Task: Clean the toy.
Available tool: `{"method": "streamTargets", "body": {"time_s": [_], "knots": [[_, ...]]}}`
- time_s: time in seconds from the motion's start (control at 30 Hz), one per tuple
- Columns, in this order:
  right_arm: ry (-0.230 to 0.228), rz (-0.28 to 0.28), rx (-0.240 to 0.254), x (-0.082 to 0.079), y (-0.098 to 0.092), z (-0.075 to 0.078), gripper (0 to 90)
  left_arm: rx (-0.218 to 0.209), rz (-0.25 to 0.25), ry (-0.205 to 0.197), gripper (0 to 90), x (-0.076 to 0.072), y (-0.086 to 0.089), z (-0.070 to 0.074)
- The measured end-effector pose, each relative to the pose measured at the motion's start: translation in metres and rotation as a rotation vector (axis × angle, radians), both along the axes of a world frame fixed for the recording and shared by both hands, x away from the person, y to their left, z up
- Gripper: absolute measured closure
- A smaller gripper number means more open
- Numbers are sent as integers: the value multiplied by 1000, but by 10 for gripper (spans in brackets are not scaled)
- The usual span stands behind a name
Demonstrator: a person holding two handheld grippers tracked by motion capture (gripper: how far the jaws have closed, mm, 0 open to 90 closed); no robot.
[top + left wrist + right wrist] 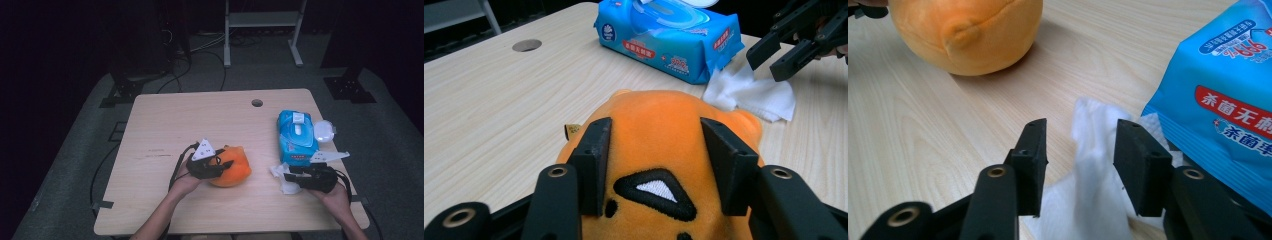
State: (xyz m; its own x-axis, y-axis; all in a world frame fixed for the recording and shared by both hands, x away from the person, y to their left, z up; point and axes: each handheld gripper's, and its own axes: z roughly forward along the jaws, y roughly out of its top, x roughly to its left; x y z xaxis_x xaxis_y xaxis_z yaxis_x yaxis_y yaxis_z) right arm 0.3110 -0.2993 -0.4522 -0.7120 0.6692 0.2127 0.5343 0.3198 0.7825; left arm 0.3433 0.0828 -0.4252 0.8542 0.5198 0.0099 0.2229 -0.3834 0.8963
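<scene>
1. Orange plush toy (231, 167) sits near the middle of the tabletop (165, 130) in the high view, with your left tool (220, 166) clamped on it. Your right tool (288, 176) rests low beside a crumpled white wipe (281, 179), just in front of the blue wipes pack (296, 136).
2. In the left gripper view, your jaws press both sides of the plush toy (664, 130); the wipe (749, 92) and the pack (669, 37) lie beyond it.
3. In the right gripper view, your right tool (1079, 150) stands apart, with a raised fold of the wipe (1088, 170) between the jaws, not pinched.
</scene>
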Motion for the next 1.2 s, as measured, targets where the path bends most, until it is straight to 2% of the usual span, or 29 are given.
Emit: {"method": "streamTargets", "body": {"time_s": [0.1, 0.23, 0.43, 0.6, 0.8, 0.93, 1.2], "knots": [[-7, 1, 10, 1, 1, 1, 501, 2, 3, 2, 419, 0, 2, 2], [-19, 0, 18, 0, 2, 2, 466, -5, -6, 4, 378, -1, 3, 5], [-33, -5, 27, 0, 1, 4, 430, -55, -6, 13, 284, -3, 9, 12], [-50, -15, 27, 2, 3, 7, 396, -56, 10, 19, 236, -3, 17, 13], [-52, -16, 24, 2, 4, 6, 389, -55, 15, 23, 198, -3, 19, 13], [-66, -9, 43, 1, 3, 9, 386, -62, 14, 22, 189, -4, 20, 15], [-66, -10, 47, 0, 3, 9, 377, -53, 29, 32, 169, -6, 31, 14]]}}
